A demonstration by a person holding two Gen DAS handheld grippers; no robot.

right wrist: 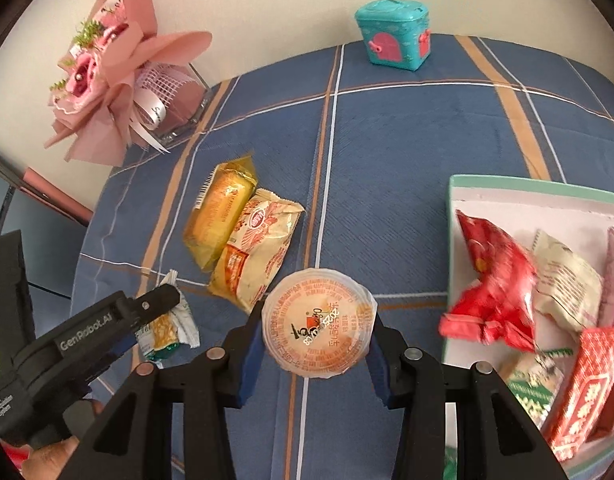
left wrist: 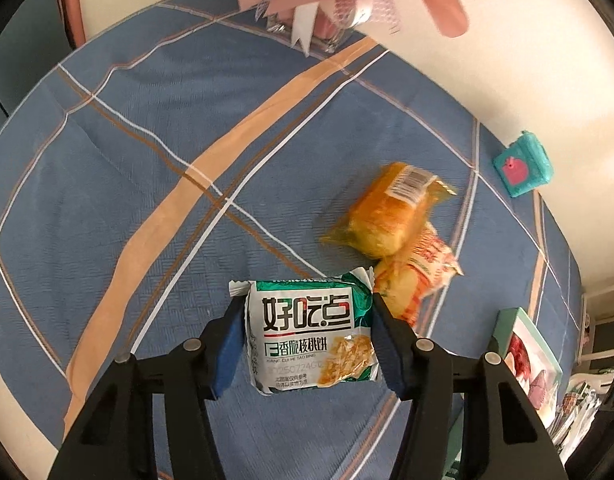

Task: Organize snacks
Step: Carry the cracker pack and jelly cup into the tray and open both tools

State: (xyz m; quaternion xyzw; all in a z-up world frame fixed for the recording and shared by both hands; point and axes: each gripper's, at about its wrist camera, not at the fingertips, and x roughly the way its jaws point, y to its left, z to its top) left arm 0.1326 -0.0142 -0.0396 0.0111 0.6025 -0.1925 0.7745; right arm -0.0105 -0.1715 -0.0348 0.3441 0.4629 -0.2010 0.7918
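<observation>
Green biscuit pack (left wrist: pixel 311 332) is gripped in the left claw (left wrist: pixel 307 336); a jelly cup (right wrist: pixel 318 322) is clamped in the right claw (right wrist: pixel 317 340), with a snack tray (right wrist: pixel 507 184) at frame right.

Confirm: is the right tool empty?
No, the right tool is clamped on a round sealed jelly cup, its pads pressing both sides of the cup.

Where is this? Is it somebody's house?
Probably a home. There is a table under a blue plaid tablecloth, a pink paper-wrapped flower bouquet against the cream wall, and a small teal toy box with pink doors. No shop shelves show.
</observation>
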